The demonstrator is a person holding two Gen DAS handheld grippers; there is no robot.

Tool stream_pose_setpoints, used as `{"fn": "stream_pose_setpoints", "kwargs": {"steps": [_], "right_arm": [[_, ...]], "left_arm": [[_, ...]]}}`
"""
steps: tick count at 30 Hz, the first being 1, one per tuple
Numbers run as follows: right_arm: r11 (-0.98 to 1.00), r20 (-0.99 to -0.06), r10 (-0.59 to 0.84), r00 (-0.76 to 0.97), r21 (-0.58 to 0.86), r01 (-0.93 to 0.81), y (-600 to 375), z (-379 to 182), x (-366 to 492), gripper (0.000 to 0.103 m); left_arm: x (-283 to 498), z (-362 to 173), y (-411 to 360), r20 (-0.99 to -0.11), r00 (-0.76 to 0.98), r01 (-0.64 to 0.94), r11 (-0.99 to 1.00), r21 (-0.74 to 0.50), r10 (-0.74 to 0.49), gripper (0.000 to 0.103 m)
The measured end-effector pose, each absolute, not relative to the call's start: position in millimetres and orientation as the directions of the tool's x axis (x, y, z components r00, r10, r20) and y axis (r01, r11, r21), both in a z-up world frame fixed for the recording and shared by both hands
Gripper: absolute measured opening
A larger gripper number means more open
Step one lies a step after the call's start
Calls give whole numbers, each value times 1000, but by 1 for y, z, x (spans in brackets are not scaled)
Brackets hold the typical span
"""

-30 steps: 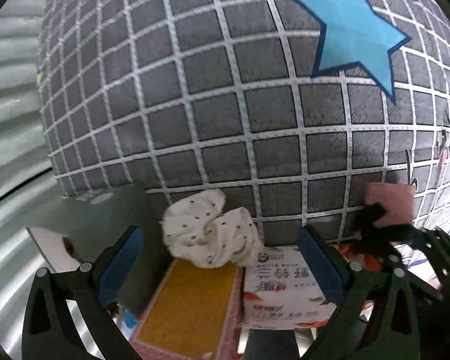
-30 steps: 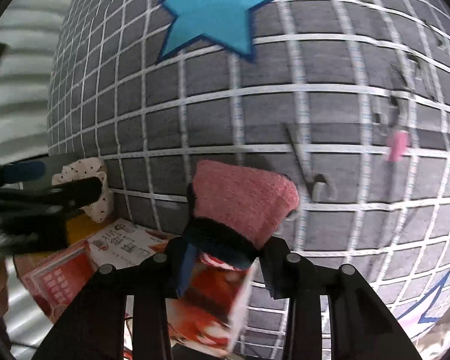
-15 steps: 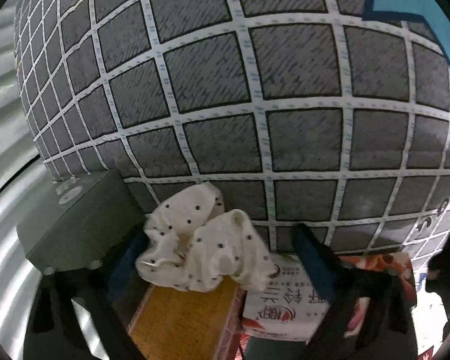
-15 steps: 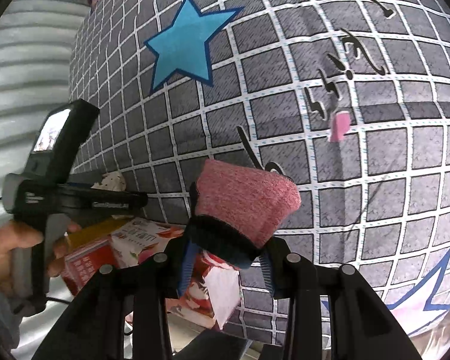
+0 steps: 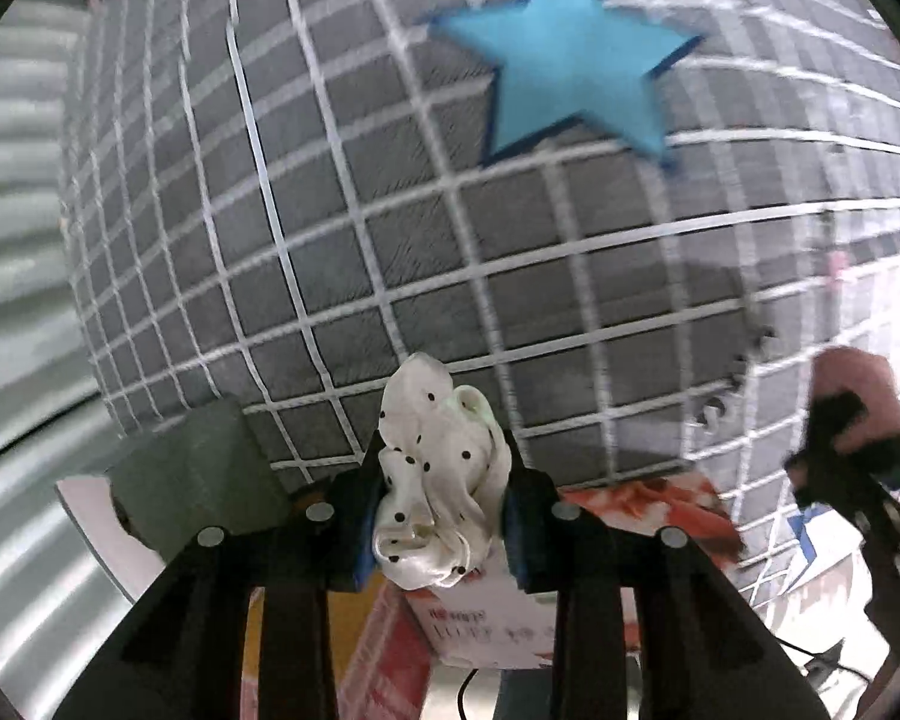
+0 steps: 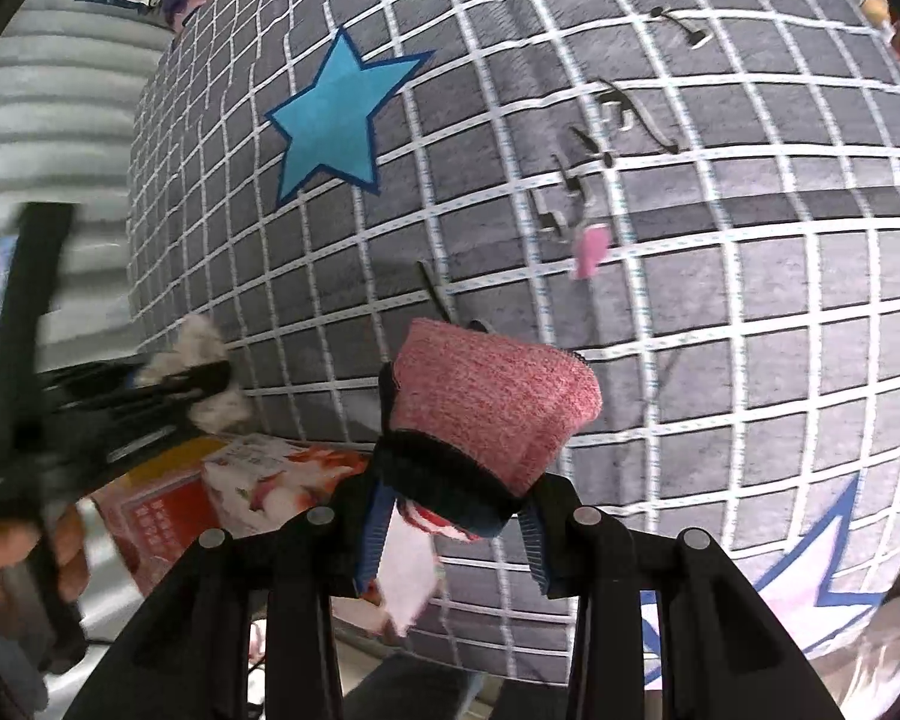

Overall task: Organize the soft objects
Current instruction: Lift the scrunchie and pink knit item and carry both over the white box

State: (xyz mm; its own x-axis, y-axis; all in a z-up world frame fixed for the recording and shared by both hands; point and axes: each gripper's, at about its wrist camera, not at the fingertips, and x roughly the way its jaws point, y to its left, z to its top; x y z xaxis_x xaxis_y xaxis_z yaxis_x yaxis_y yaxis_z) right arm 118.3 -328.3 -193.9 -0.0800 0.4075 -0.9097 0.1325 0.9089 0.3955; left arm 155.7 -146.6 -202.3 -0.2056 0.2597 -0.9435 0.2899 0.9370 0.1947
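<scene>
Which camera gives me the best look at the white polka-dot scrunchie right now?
The left wrist view. The white polka-dot scrunchie sits centre frame, pinched in the left hand-held gripper, with its dots and folds sharp. The right wrist view shows it only as a blurred white tuft at the left edge, partly hidden by that gripper.

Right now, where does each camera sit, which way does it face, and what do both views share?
Left wrist: rides the left claw, facing the grey checked blanket; its fingers pinch a white dotted scrunchie.
Right wrist: rides the right claw, facing the same blanket; its fingers hold a pink sock, and the person's hand shows at left.
Shared: blanket, blue star, printed boxes; each view catches the other claw.
</scene>
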Motion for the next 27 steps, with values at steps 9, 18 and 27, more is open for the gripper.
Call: {"fn": "stream_pose_setpoints", "kwargs": {"steps": [9, 18, 27], "right_arm": [[940, -943, 328, -61, 319, 117, -344, -183, 97, 39], [956, -958, 286, -27, 284, 71, -331, -162, 74, 39], [965, -965, 260, -5, 260, 8, -293, -147, 44, 39]], "left_arm": [[116, -120, -174, -991, -30, 286, 951, 119, 133, 36], [79, -95, -147, -996, 36, 339, 937, 84, 77, 36], [31, -86, -139, -999, 33, 381, 924, 22, 10, 36]]}}
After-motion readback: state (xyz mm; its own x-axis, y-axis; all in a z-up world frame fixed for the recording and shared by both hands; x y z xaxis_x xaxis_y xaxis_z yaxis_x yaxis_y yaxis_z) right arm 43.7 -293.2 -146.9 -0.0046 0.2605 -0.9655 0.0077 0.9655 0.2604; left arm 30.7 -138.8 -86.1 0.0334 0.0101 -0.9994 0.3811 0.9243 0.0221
